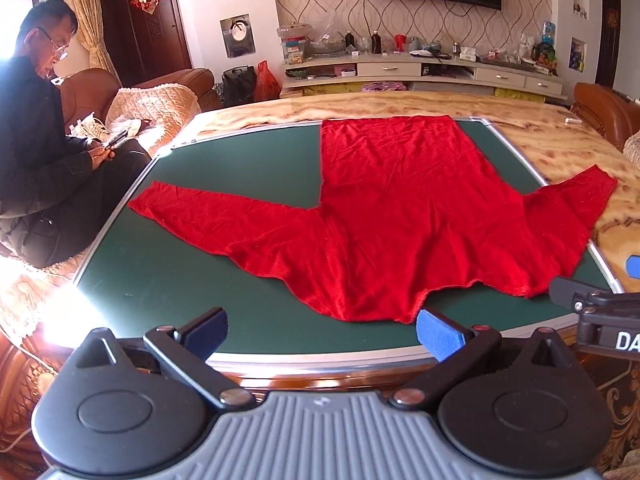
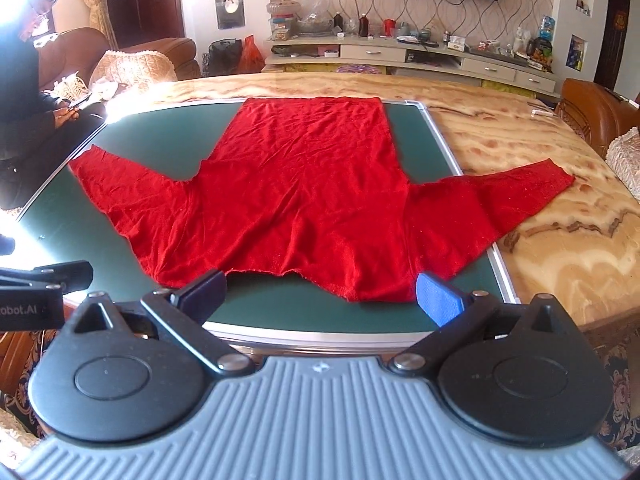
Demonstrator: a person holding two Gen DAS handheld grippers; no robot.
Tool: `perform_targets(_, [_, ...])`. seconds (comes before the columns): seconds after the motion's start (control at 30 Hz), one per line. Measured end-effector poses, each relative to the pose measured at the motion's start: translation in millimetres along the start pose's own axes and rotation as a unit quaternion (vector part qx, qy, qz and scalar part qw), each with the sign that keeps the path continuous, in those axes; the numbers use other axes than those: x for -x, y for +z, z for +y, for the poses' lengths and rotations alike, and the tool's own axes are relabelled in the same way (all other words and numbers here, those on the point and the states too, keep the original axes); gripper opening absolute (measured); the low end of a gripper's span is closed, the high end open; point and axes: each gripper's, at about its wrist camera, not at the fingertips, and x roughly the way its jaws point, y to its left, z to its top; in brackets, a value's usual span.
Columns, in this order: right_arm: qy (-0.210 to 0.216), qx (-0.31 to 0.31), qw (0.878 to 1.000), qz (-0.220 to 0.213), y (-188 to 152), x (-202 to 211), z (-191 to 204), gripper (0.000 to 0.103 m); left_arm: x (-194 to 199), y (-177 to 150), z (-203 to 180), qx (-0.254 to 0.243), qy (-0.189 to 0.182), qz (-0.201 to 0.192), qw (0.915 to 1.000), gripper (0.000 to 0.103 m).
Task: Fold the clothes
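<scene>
Red shirt [image 1: 400,208] lies spread flat, sleeves out to both sides, collar edge nearest the cameras. It sits on the green mat [image 1: 224,160], which rests on the marble worktop [image 1: 568,148].

Left hand-held gripper [image 1: 322,334] is wide open, nothing between its blue pads, poised just short of the mat's near edge; the shirt's collar edge lies right ahead of it, with the right pad close to the cloth's nearest tip but not touching.

Right hand-held gripper [image 2: 320,296] is also spread wide and empty, the shirt's near edge directly ahead between its fingers. Its right pad sits just beside the cloth's corner; contact is hard to call.

From this gripper, one sleeve runs off to the right, over the mat's metal rim and onto bare marble. The other sleeve stays on the mat, off to the left.

Far left of both grippers, a person [image 1: 44,132] sits on a sofa, looking at a phone.
</scene>
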Motion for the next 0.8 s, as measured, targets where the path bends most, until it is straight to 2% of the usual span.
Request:
perform_targets(0.17, [-0.031,0.008,0.999,-0.024,-6.6,12.7,-4.0,0.103,4.1,-8.6,-17.0,0.01,-0.017,0.0,0.9998,0.103])
perform_targets(0.33, [-0.041,0.006,0.999,-0.031,-13.7,17.6,-11.5,0.103,2.6,-18.0,-34.1,0.022,-0.021,0.002,0.9995,0.103])
perform_targets(0.53, [-0.016,-0.013,1.0,-0.021,-24.2,13.6,-25.4,0.103,-3.3,-30.6,-38.9,0.045,-0.026,0.016,0.9985,0.103])
perform_targets(0.8, [-0.027,0.014,0.999,-0.025,-28.8,12.0,-20.1,0.103,-13.8,-38.7,-45.4,0.056,-0.025,0.033,0.9976,0.103])
